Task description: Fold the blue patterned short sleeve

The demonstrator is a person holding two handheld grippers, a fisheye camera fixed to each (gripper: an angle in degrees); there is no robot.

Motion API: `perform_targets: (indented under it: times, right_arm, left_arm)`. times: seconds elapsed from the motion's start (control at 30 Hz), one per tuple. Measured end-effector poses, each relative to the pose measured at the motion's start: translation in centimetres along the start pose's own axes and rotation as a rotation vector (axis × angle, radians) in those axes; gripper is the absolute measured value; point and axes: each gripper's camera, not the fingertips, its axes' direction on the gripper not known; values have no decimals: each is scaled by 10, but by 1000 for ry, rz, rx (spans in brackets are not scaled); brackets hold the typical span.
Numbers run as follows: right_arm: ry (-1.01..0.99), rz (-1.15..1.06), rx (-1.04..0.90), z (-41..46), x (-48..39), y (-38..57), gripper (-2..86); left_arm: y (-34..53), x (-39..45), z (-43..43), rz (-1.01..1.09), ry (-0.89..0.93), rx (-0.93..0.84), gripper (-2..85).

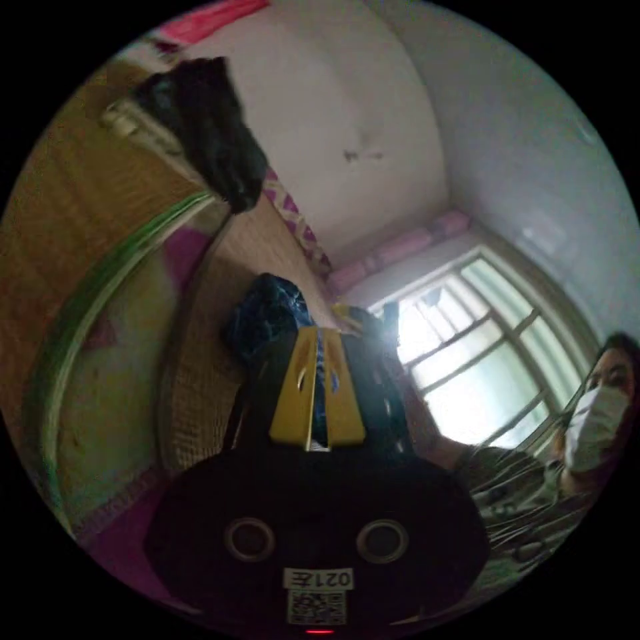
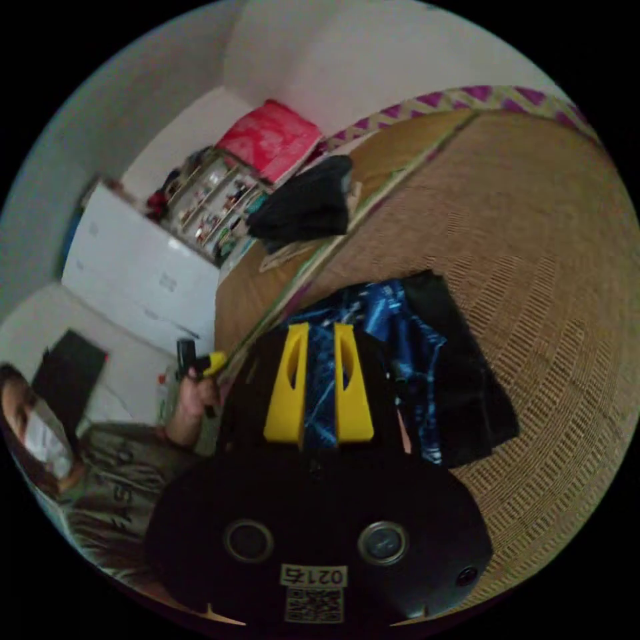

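Left gripper view: I see the left gripper [image 1: 319, 347] at centre frame, yellow jaws nearly together with a thin strip of blue fabric between them. Looks clamped on the blue patterned shirt [image 1: 267, 317], which bunches up just beyond the jaw tips, over the woven mat [image 1: 200, 373]. A dark garment [image 1: 207, 133] sits at upper left on the mat's far edge. Window [image 1: 480, 353] at right, a masked person [image 1: 600, 413] at the right edge.

Right gripper view: right gripper [image 2: 319, 333] at centre, jaws a narrow gap apart with blue fabric showing in the gap. I can't tell whether they press on it or just hover above. The blue patterned shirt [image 2: 393, 333] lies on the woven mat [image 2: 533, 267], centre frame, with a black part [image 2: 467, 387] of the bundle to its right. Dark garment [image 2: 307, 200] is well apart, above centre. The left gripper [image 2: 200, 363] shows at left in the person's hand [image 2: 193, 393], jaw state unclear from here. White cabinet [image 2: 133, 267] at left.
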Motion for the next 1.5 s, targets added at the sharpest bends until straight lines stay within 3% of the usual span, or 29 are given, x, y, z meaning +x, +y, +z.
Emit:
perform_targets:
  times: [0.07, 0.2, 0.33, 0.43, 0.5, 0.6, 0.77, 0.93, 1.07, 1.2, 1.37, 1.5]
  right_arm:
    - [101, -128, -68, 22, -42, 14, 15]
    - [577, -287, -152, 97, -94, 53, -2]
    - [690, -243, -67, 121, -97, 75, -1]
    - [551, -112, -65, 101, -78, 72, 10]
    - [432, -21, -20, 64, -61, 80, 45]
    - [413, 107, 187, -1, -52, 118, 76]
    - [230, 434, 286, -55, -9, 193, 105]
    - [-3, 591, 270, -37, 24, 220, 133]
    - [-47, 675, 267, -9, 36, 218, 117]
    - [-134, 733, 261, -9, 62, 214, 78]
    - [-161, 673, 196, -44, 84, 196, 64]
    - [-64, 636, 193, -118, 117, 177, 63]
  left_arm:
    - [-15, 20, 30, 116, -117, -93, 27]
    - [-28, 21, 94, 203, -467, -304, 28]
    - [-29, 19, 103, 182, -471, -320, -1]
    - [-27, 32, 109, 216, -505, -323, -3]
    - [-29, 27, 102, 158, -416, -298, 14]
    - [-28, 26, 86, 91, -245, -268, 58]
    - [-11, 63, 48, 142, -169, -144, 78]
    - [1, 93, 36, 101, -240, -135, 112]
    - [10, 119, 27, 77, -460, -68, 5]
    - [19, 135, 23, 158, -427, 6, -8]
    - [19, 128, 54, 146, -432, -101, -9]
    - [24, 102, 106, 81, -540, -393, -9]
